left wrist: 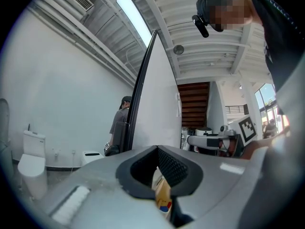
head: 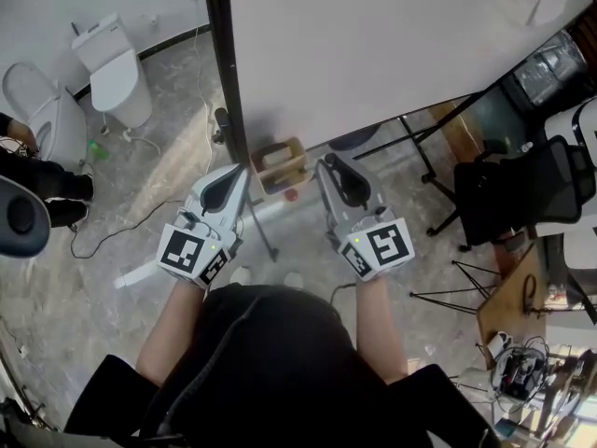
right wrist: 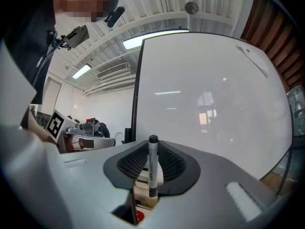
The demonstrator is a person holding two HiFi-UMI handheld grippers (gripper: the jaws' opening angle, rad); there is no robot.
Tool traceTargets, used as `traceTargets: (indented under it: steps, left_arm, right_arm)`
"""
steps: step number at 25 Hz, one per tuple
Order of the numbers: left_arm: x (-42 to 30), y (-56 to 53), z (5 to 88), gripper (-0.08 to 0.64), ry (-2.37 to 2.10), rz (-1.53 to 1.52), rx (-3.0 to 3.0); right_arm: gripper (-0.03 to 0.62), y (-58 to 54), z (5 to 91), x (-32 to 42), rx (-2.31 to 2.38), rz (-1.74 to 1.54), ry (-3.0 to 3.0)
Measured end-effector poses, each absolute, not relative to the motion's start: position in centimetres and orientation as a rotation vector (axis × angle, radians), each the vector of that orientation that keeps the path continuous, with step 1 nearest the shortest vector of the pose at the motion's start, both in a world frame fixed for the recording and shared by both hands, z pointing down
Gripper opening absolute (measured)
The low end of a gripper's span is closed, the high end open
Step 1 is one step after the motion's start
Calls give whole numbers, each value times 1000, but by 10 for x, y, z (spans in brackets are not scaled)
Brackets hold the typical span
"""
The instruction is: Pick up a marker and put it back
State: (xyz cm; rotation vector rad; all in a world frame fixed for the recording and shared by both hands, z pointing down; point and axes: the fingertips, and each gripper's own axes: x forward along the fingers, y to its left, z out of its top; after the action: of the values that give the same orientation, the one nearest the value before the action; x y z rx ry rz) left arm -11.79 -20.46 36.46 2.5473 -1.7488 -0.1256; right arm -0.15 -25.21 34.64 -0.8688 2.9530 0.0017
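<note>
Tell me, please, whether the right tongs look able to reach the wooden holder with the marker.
Probably yes: the wooden holder sits just ahead of the right tongs, and nothing visible lies between them. The marker stands upright in their grip.

I've got the right gripper (right wrist: pixel 151 173) clamped on a grey marker (right wrist: pixel 152 159), which stands upright between the pads. Whiteboard (right wrist: pixel 214 94) dead ahead. Wooden holder (right wrist: pixel 142 193) sits just below the jaws.

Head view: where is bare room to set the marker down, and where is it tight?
The wooden holder between left claw and right claw looks open-topped and bare inside. Floor left of the whiteboard post is free. Tight: both claws flank the holder; the right holds the marker.
</note>
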Motion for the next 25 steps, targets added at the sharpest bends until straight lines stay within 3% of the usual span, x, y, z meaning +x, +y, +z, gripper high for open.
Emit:
traceTargets:
  steps: [25]
  left_arm:
    - [-122,-209,376,6,-1886,-144,2427]
  right_arm:
    - [75,-286,432,-12,-777,-134,3108]
